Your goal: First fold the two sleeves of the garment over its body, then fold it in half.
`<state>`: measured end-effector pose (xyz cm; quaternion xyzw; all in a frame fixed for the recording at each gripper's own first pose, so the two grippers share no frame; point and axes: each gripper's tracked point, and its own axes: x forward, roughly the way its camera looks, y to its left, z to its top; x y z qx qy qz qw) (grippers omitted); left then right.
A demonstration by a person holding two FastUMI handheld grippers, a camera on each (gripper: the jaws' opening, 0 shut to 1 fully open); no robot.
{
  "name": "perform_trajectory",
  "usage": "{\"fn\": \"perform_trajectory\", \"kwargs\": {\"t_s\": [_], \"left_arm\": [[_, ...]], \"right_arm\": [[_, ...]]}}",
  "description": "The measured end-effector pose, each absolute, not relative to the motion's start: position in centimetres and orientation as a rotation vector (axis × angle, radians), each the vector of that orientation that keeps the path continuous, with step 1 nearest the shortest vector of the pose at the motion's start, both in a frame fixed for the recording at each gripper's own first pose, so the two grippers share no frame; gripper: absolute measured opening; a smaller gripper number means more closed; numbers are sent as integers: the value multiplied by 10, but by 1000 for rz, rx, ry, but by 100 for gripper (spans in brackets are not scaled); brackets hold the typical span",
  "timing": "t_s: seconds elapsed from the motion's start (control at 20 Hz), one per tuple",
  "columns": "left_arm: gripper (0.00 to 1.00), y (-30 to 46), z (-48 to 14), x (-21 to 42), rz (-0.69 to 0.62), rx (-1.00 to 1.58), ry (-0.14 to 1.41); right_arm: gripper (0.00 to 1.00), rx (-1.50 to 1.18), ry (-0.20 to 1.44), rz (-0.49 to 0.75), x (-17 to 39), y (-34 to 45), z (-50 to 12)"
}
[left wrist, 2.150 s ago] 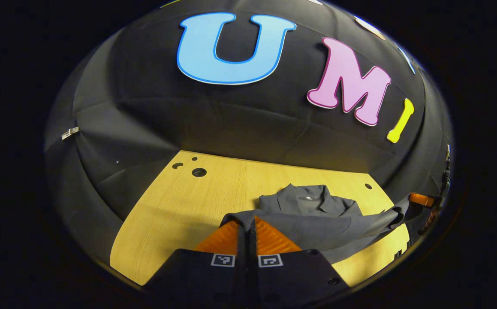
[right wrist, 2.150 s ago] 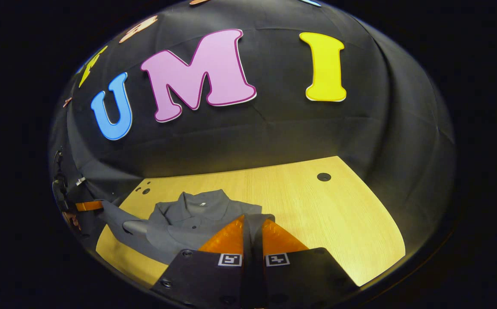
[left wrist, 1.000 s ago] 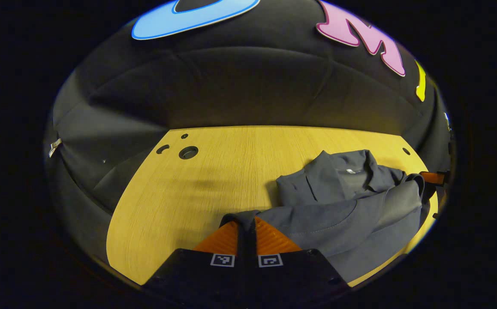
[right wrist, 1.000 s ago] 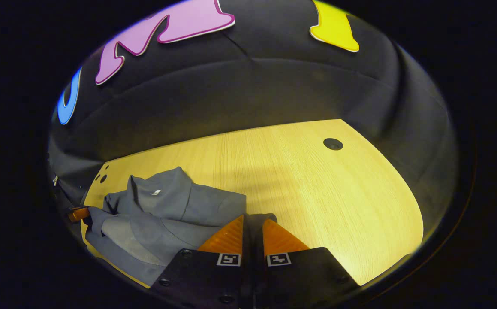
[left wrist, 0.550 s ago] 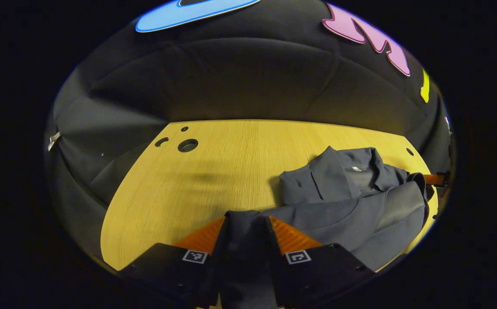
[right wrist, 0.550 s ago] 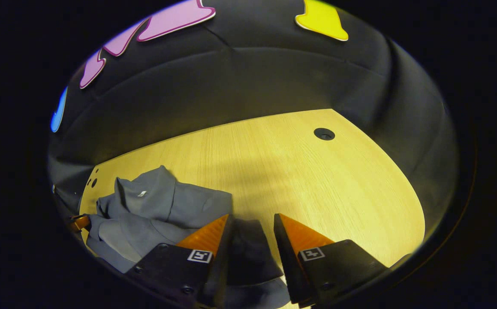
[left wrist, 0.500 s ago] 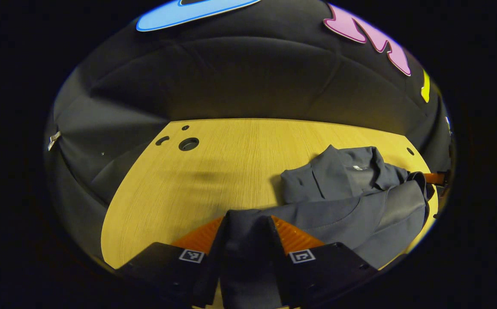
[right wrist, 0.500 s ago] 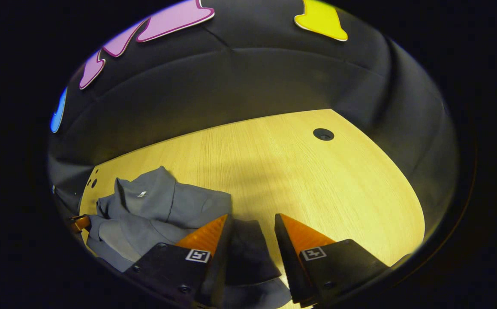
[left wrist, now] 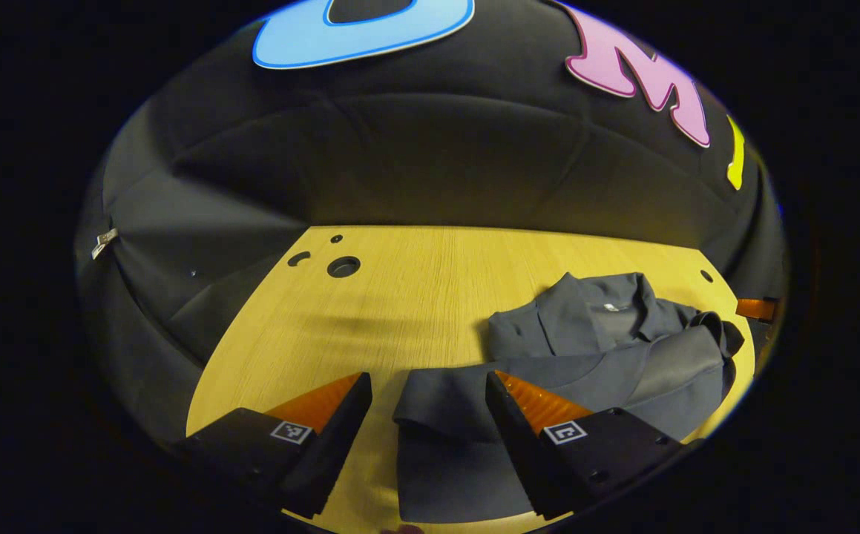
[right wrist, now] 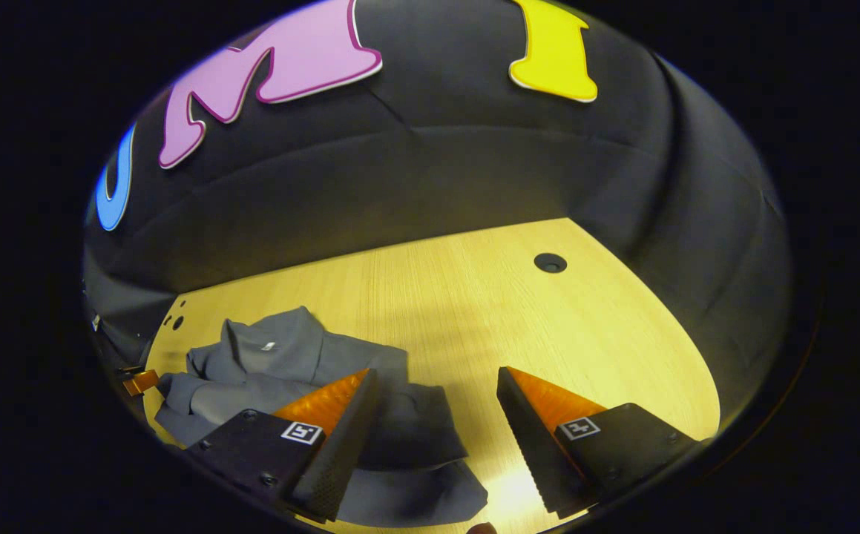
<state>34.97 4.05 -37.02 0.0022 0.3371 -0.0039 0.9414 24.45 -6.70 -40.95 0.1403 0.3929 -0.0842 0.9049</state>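
In the left gripper view, the left gripper [left wrist: 428, 386] sits low over the wooden table [left wrist: 400, 297], pointing toward the booth's far wall, with its two fingers spread wide apart and nothing pressed between them. A folded edge of the grey garment [left wrist: 608, 348] lies on the table in the gap between the fingers, and the cloth looks free of both of them. The rest of the garment is heaped to the right of that gripper, with its collar [left wrist: 585, 304] up at the far side and a fold of fabric laid across the front. At the far right edge of this view a small part of the right gripper [left wrist: 756, 308] shows just beyond the garment; its jaws cannot be judged from here. In the right gripper view, the right gripper [right wrist: 435, 386] is likewise low over the table [right wrist: 548, 334] and aimed toward the back wall, its fingers parted wide and holding nothing. The garment [right wrist: 289, 363] lies to the left and reaches into the gap between those fingers, with its near edge on the table below them. A small pale label [right wrist: 268, 345] sits inside the collar, too small to read. Square black-and-white marker tags [right wrist: 303, 432] are fixed on the gripper bodies.
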Motion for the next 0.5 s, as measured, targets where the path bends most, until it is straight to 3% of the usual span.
{"fn": "perform_trajectory", "kwargs": {"t_s": [0.5], "left_arm": [[98, 19, -293, 295, -81, -17, 495]], "right_arm": [[99, 325, 643, -83, 206, -57, -319]]}}
